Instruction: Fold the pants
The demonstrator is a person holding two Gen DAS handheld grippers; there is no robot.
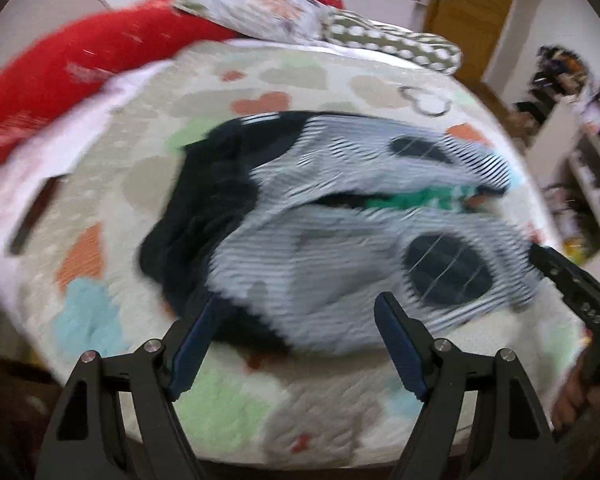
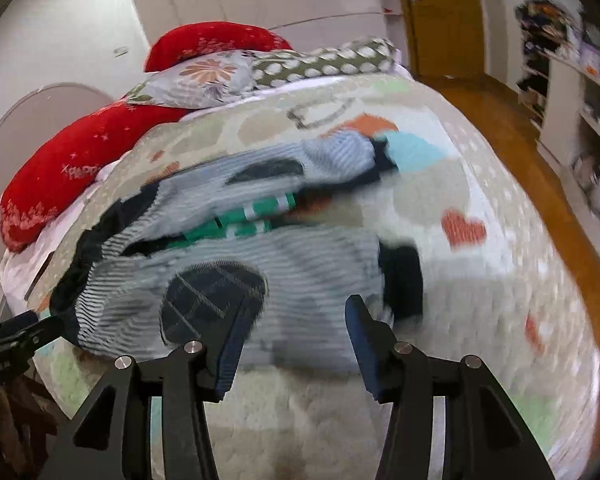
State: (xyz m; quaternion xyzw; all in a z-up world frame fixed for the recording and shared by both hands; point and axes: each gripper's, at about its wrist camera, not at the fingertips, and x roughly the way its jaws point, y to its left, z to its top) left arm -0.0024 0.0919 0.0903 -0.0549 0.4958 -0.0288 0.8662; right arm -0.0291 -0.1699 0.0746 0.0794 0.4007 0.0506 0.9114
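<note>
The pants (image 1: 340, 248) are grey-and-white striped with dark oval knee patches and a dark waist part, and they lie crumpled on the patterned bed cover (image 1: 112, 200). A green striped cloth (image 1: 416, 199) shows in a fold between the legs. My left gripper (image 1: 298, 304) is open and empty just above the near edge of the pants. In the right wrist view the pants (image 2: 300, 264) fill the middle. My right gripper (image 2: 300, 308) is open and empty over a leg beside a knee patch (image 2: 204, 300). Both views are motion-blurred.
Red pillows (image 1: 80, 64) and patterned pillows (image 1: 276, 12) lie at the head of the bed. A wooden door (image 2: 440, 16) and wooden floor (image 2: 540, 184) are to the right, with cluttered white shelves (image 2: 580, 92) beyond. The right gripper's body (image 1: 572, 284) shows in the left wrist view.
</note>
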